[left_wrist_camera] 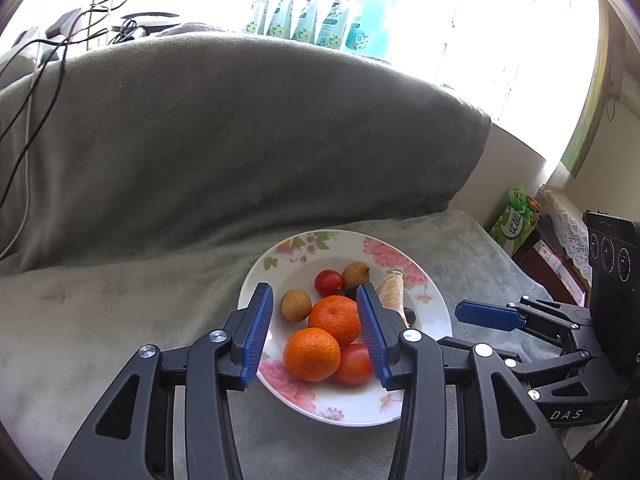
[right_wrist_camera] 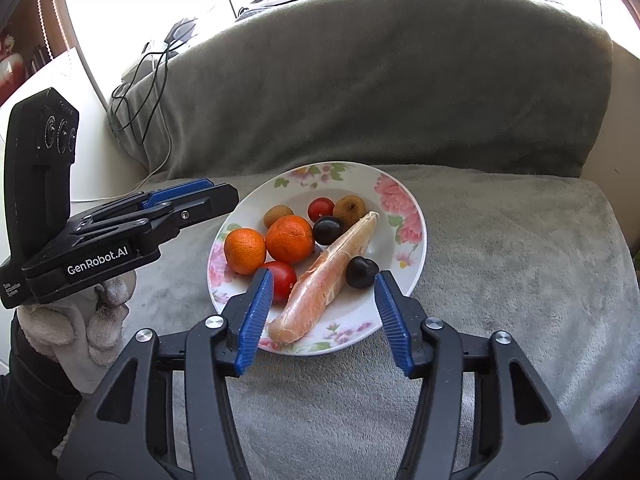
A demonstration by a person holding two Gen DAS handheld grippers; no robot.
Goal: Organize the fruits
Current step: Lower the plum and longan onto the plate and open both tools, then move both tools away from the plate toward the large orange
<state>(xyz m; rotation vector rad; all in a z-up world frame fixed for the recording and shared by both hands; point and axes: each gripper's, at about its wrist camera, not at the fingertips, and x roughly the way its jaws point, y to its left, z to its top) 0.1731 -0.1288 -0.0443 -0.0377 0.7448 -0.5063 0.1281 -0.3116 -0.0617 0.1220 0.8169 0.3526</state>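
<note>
Hovering over the floral plate [right_wrist_camera: 404,256] of fruit, left gripper [left_wrist_camera: 316,332] and right gripper [right_wrist_camera: 324,316] gape empty.

The left gripper [right_wrist_camera: 188,196] body reads "GenRobot.AI"; the right gripper [left_wrist_camera: 490,316] body reads "DAS".

Both wrist views, plate [left_wrist_camera: 432,300] shared.

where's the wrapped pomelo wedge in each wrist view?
Left wrist: pomelo wedge mostly hidden behind the left gripper's right finger, right part of the plate.
Right wrist: pomelo wedge lies diagonally across the plate centre, fully visible.
Shared landmark: floral plate.
</note>
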